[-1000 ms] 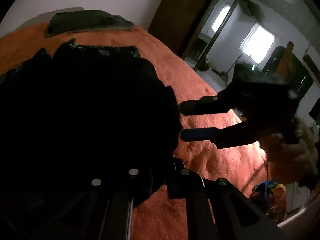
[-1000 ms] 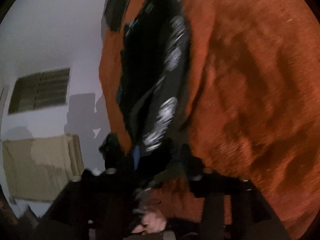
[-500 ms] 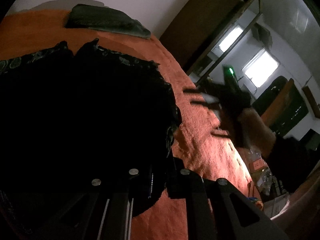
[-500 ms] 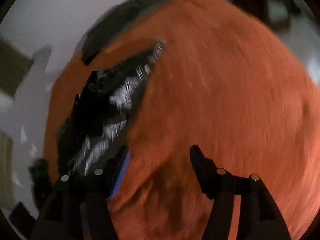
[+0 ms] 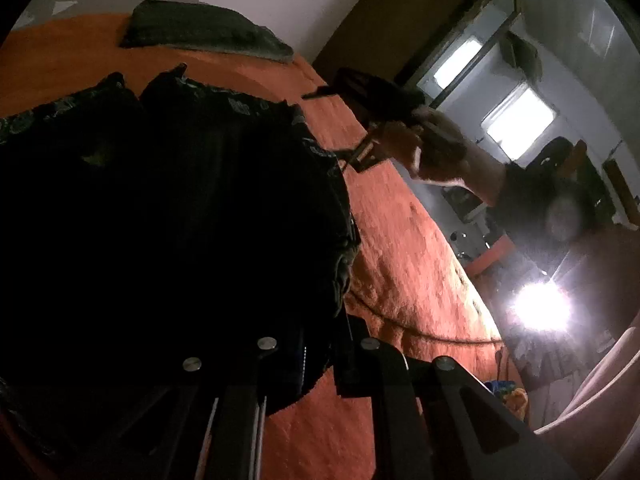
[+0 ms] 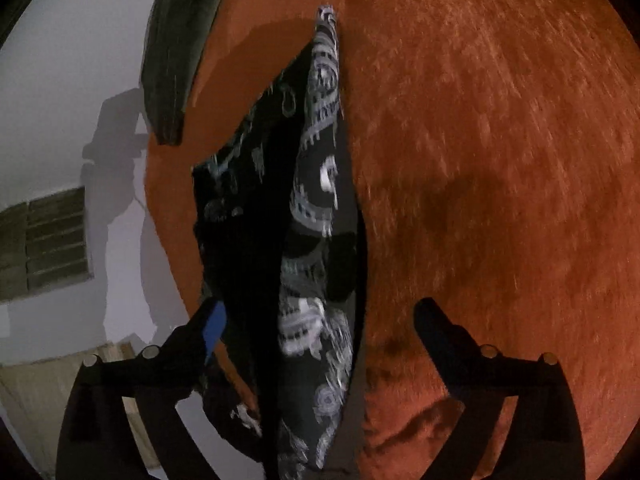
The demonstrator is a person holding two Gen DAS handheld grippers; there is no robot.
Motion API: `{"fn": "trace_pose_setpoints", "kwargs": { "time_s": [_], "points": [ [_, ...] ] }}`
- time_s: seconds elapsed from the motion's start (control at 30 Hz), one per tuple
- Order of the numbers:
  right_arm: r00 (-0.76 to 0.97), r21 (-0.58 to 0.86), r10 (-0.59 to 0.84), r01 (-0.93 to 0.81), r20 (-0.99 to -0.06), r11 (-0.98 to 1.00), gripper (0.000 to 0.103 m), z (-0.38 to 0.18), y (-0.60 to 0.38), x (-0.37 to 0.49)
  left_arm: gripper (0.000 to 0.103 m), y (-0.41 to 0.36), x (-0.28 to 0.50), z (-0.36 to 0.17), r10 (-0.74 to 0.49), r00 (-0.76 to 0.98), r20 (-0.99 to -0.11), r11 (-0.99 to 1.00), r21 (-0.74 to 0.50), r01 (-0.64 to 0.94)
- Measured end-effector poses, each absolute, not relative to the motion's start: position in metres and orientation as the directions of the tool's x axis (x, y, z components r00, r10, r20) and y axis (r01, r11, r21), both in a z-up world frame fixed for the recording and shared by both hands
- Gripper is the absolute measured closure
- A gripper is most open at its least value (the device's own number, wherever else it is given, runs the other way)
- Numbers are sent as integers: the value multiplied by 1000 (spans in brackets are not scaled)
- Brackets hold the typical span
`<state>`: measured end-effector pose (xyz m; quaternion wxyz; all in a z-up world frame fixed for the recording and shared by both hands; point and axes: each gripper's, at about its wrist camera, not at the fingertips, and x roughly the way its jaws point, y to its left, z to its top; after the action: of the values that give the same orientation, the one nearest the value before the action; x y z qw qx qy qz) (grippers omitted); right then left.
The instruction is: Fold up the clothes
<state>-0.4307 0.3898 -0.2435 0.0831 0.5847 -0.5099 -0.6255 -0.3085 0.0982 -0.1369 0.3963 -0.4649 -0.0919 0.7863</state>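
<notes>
L claw (image 5: 320, 356) clamps garment (image 5: 160, 220) | R claw (image 6: 320, 320) wide, garment btwn fingers

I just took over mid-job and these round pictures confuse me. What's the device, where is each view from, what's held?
No robot: a person holds a two-finger claw in each hand, each with a wide-angle camera looking along its fingers. One picture is from the left claw, shut on a black patterned garment above an orange blanket. The other is from the right claw, open, with the garment's edge between its fingers, ungripped. A dark cushion lies at the far end.
</notes>
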Motion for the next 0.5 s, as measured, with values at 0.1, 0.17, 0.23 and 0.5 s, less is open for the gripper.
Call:
{"fn": "trace_pose_setpoints", "kwargs": {
  "time_s": [0.1, 0.17, 0.23, 0.5],
  "points": [
    [-276, 739, -719, -483, -638, -470, 5, -250, 386, -444, 92, 104, -305, -138, 707, -239, -666, -664, -508, -549],
    [-244, 713, -704, -480, -667, -510, 5, -247, 386, -445, 92, 109, -303, -139, 707, -228, -669, -658, -506, -558],
    [-253, 706, -676, -433, -692, -561, 5, -239, 378, -446, 92, 112, -301, -142, 707, -218, -673, -654, -505, -563],
    [-156, 613, -611, -415, -776, -673, 5, -254, 353, -449, 92, 125, -293, -142, 700, -203, -685, -642, -480, -598]
  ]
}}
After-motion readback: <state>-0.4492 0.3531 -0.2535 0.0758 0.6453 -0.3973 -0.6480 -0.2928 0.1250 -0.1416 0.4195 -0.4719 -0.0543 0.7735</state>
